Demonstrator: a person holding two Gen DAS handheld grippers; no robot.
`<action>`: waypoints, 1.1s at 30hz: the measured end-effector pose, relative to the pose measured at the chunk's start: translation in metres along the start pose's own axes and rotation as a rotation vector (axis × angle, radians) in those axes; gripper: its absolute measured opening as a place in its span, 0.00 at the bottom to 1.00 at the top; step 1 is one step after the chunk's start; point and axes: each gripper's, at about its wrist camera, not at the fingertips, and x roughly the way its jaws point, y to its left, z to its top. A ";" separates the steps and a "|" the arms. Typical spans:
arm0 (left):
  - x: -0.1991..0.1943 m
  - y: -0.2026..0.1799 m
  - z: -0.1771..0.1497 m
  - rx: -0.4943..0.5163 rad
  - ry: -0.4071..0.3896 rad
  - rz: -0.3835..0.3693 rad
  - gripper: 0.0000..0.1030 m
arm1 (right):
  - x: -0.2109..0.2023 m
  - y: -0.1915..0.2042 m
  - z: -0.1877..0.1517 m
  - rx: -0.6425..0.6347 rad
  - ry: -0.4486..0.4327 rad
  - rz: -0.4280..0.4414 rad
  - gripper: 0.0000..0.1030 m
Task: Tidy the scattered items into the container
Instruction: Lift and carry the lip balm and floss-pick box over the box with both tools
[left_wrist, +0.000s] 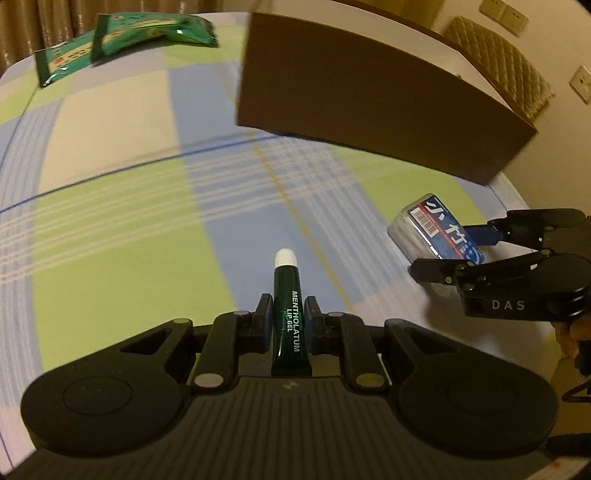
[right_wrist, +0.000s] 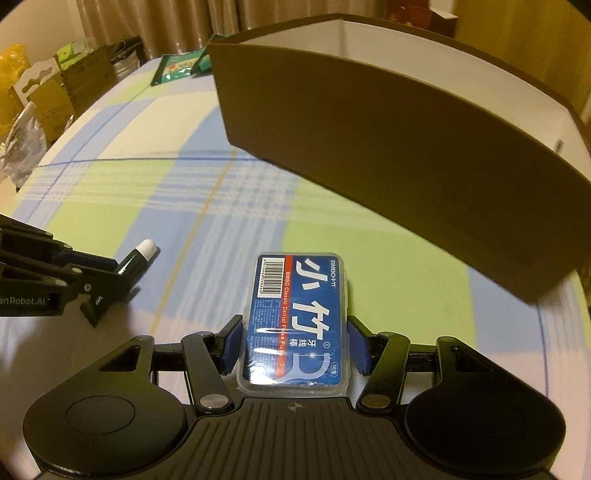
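Overhead, both grippers hang above plaid cloth (left_wrist: 110, 206), each loaded. Left gripper (left_wrist: 287, 314) clamps dark green lip gel tube (left_wrist: 286, 306) between narrow jaws, white cap forward. Right gripper (right_wrist: 293, 341) grips clear floss pick box (right_wrist: 295, 321) by its sides, blue label up. Brown container (right_wrist: 388, 147) stands just ahead, open top, white inside. 2 green packets (left_wrist: 122, 40) lie at cloth's far edge, beyond container.

Brown box (right_wrist: 388, 147); dark-green tube (left_wrist: 290, 321), white cap; blue-green plaid cloth (left_wrist: 129, 221).
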 end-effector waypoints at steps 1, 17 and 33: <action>0.001 -0.002 0.001 -0.002 0.005 0.001 0.15 | -0.002 -0.002 -0.002 -0.004 -0.002 0.002 0.54; 0.012 -0.035 0.009 0.114 0.051 0.136 0.13 | 0.001 0.006 -0.004 -0.049 -0.029 -0.014 0.53; -0.019 -0.043 0.006 0.115 -0.009 0.112 0.13 | -0.035 -0.015 -0.015 0.044 -0.072 0.017 0.53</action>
